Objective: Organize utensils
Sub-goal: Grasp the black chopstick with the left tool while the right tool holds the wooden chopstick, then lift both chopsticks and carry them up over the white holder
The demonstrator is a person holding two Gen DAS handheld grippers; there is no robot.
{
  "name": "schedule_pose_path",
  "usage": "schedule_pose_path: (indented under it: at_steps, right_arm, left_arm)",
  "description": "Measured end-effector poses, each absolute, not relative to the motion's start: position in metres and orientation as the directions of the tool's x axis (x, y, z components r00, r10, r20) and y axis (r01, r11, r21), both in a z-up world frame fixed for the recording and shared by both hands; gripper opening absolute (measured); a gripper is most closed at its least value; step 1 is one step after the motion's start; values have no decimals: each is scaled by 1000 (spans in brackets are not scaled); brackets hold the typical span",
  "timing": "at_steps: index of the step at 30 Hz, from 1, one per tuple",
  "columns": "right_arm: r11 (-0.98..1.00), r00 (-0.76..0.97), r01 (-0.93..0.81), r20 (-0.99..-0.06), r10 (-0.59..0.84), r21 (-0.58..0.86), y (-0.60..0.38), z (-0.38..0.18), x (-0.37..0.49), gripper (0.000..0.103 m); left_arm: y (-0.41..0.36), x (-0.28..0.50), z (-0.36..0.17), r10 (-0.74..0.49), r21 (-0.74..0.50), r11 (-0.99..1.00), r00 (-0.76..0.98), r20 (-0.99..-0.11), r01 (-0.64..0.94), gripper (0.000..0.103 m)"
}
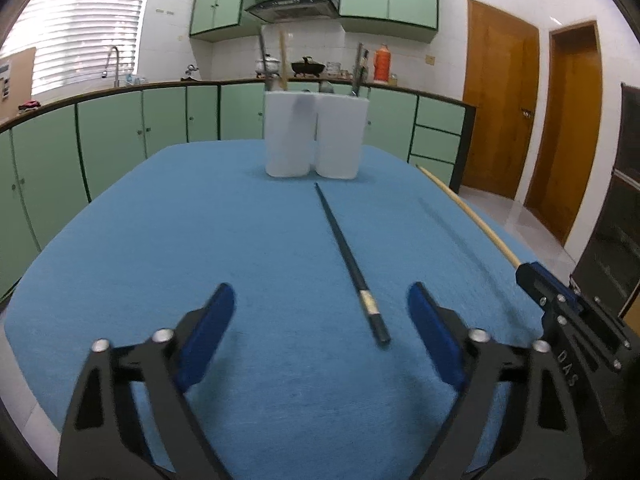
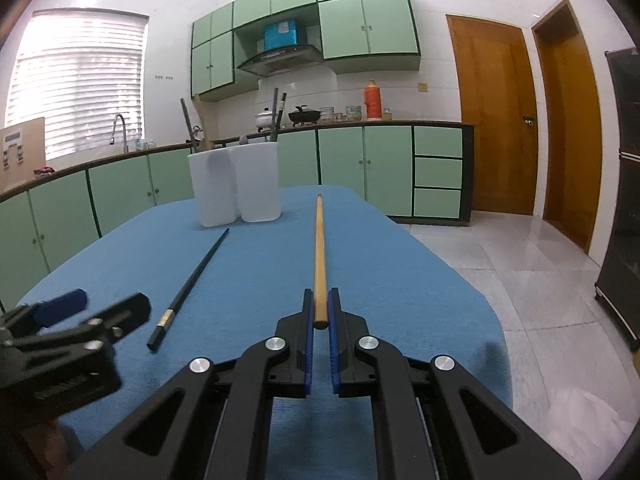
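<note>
The left gripper (image 1: pixel 320 320) has its jaws spread wide above the blue tablecloth (image 1: pixel 200 220) and grasps nothing. The black chopstick (image 1: pixel 348 256) lies flat on the cloth, its thick end between the two blue pads, touching neither. The right gripper (image 2: pixel 320 320) is clenched on the thick end of the wooden chopstick (image 2: pixel 319 256), which points toward the two white containers (image 2: pixel 236 188) at the far end of the table.
</note>
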State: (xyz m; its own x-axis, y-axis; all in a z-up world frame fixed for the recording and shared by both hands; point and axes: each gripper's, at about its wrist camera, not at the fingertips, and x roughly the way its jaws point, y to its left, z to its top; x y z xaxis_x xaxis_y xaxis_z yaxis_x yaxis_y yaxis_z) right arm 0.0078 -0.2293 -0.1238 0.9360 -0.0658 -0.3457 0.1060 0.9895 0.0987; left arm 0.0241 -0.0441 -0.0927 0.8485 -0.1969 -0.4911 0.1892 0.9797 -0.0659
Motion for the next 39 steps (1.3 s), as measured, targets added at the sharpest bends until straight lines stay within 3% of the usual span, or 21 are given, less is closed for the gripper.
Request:
schedule_pose_path:
  at_steps: [7,14,23,33,39]
  right_arm:
    - [988,934,106,-352,-59,116,-232,-125,10,7]
    - [984,932,118,-357,-64,132,-236,-127,11,7]
    - [981,931,128,-359,-68,146,-239,-127,12,7]
    - [982,933,126,-354,-68,142,-238,-126,10,7]
    - [985,941,123,-329,-76,124,-242,-121,5,7]
  left_arm:
    - [-55,34,-107,-178,-51,983,833,-523,178,58]
    - [-64,34,-108,-171,-32,983,843,-509,180,45]
    - [-71,32,-109,-188,-36,980,849,-494,196,11]
    - [-71,31,-105,-184,-44,981,853,-489,187,6]
    - [-67,21,-87,-170,-18,984,884,-435,180,6]
